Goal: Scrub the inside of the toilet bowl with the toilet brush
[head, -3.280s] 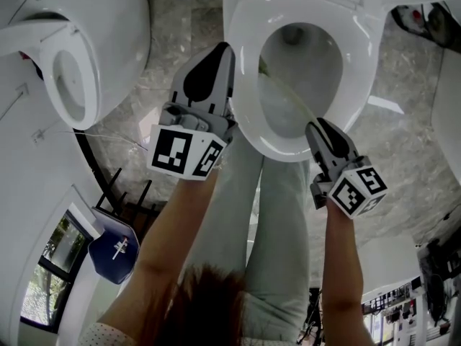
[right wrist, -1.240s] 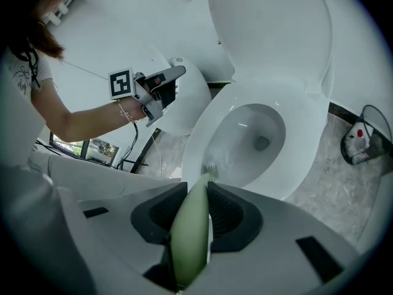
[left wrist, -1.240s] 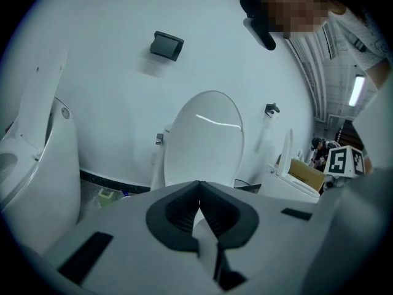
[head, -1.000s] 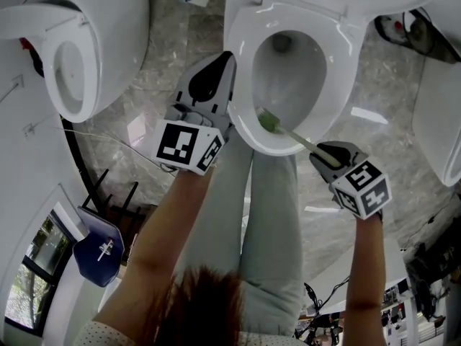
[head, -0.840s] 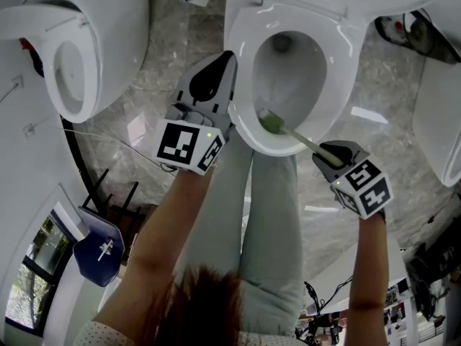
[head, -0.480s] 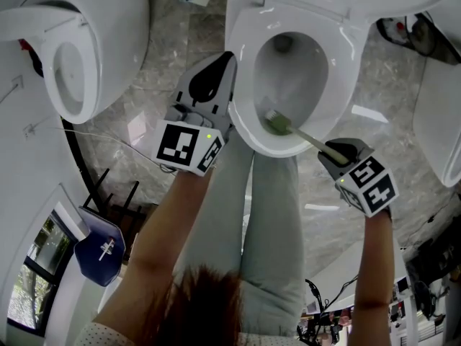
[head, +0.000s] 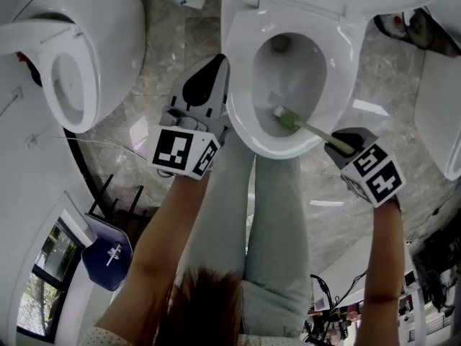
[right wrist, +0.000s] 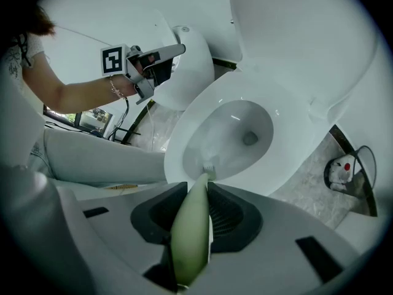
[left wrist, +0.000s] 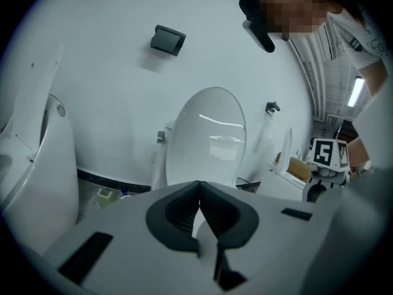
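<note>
Inside toilet bowl [head: 311, 67], toilet brush [head: 305, 127] clamped by right tool [head: 343, 142]; left tool [left wrist: 198, 192] closed

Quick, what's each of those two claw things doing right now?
Left gripper: shut, holding nothing.
Right gripper: shut on the toilet brush.

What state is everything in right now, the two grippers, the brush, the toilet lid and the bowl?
left gripper: shut, nothing held.
right gripper: shut on the toilet brush handle.
toilet brush: held at a slant, head down inside the bowl.
toilet lid: raised.
toilet bowl: open, brush head inside it.
</note>
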`<state>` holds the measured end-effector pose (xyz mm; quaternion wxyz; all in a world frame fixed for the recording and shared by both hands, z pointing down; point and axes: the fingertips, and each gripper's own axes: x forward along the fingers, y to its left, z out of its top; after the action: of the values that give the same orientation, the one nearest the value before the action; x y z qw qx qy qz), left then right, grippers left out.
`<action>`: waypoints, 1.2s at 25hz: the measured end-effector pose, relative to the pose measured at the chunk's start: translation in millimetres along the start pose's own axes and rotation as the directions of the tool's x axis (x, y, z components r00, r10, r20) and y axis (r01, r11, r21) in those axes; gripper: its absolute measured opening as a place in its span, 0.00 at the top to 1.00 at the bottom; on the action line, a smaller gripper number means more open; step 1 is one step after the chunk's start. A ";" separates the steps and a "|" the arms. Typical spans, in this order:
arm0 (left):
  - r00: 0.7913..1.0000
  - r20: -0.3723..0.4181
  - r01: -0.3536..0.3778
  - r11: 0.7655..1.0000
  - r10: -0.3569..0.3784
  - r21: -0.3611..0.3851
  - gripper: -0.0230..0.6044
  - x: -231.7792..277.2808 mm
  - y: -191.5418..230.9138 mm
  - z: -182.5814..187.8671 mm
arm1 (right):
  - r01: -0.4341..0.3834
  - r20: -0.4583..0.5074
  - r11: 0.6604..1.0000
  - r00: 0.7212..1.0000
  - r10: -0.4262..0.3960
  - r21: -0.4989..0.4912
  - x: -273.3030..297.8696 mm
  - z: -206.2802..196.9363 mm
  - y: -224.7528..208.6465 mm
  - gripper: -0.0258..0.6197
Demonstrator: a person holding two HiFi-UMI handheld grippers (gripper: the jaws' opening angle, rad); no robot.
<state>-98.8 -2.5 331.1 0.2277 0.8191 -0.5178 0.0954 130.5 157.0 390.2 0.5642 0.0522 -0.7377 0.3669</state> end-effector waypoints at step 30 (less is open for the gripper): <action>1.000 0.003 0.012 1.000 -0.012 0.009 0.96 22.1 12.7 17.1 | 0.160 -0.098 0.984 0.981 -0.166 -0.073 -18.1 27.6 -54.1 0.79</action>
<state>-101.6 -32.9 328.2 0.2239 0.8234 -0.5127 0.0949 141.6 95.1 397.9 0.6312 0.0753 -0.7122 0.2977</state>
